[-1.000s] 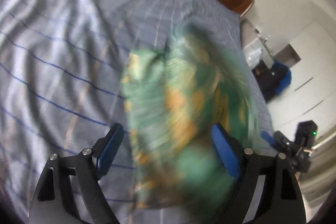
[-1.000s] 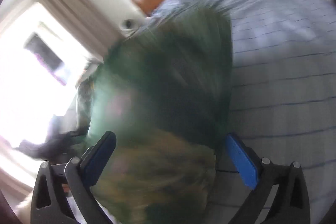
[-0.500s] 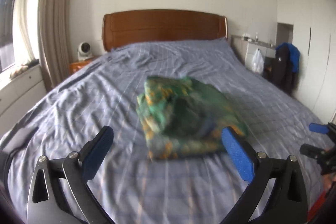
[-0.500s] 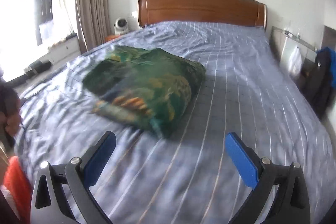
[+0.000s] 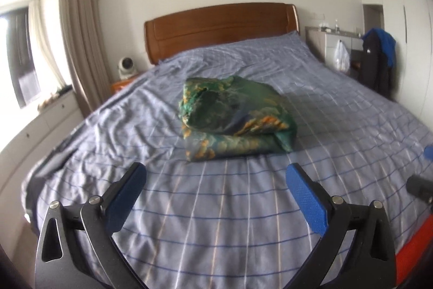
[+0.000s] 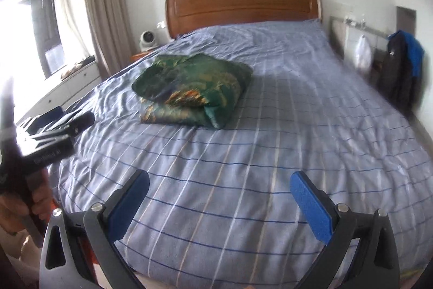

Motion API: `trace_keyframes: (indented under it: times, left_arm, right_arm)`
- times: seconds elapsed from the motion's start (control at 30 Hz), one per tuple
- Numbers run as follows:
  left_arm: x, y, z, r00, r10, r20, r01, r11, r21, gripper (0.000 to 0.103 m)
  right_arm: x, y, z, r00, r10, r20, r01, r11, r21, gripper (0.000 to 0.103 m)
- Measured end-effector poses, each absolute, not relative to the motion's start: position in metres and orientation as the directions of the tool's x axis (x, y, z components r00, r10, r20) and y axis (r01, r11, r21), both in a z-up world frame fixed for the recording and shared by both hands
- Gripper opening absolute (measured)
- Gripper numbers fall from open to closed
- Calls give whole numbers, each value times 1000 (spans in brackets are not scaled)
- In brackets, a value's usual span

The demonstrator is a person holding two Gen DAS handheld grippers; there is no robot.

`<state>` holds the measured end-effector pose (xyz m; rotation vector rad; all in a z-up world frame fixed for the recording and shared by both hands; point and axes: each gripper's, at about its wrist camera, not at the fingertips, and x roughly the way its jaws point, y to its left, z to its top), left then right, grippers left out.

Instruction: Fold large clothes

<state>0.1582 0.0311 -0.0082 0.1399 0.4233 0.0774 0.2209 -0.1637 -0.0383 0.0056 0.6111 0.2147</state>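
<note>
The bed [image 5: 270, 207], spread with striped blue bedding, carries the folded green garment [image 5: 235, 118] near its middle. Left tool [image 5: 216, 191] and right tool [image 6: 219, 194] hover well apart from it, fingers spread, empty; folding appears complete.

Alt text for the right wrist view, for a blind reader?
A folded green patterned garment lies on a blue striped bedspread, apart from the open, empty right gripper in the foreground. The left gripper shows at the left edge; a wooden headboard stands behind.
</note>
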Motion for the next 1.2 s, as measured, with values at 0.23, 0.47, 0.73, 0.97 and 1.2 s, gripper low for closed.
trace_keyframes:
  times: [0.23, 0.47, 0.73, 0.97, 1.2]
  left_arm:
    - [138, 27, 4, 909, 76, -411, -27, 992, 125, 103]
    - [145, 29, -1, 864, 18, -503, 29, 996, 84, 103]
    - [139, 29, 2, 865, 5, -502, 37, 997, 74, 103]
    - [138, 25, 5, 842, 59, -536, -1, 994, 108, 103]
    - [145, 24, 7, 791, 74, -607, -32, 996, 80, 103]
  right_arm:
    - [198, -154, -23, 862, 105, -495, -148, 988, -48, 103]
    - [199, -148, -24, 846, 137, -515, -171, 985, -19, 102]
    - [200, -135, -21, 847, 129, -517, -183, 981, -56, 103]
    - [208, -131, -27, 828, 97, -552, -155, 986, -59, 103]
    - [209, -129, -24, 802, 98, -589, -163, 985, -57, 103]
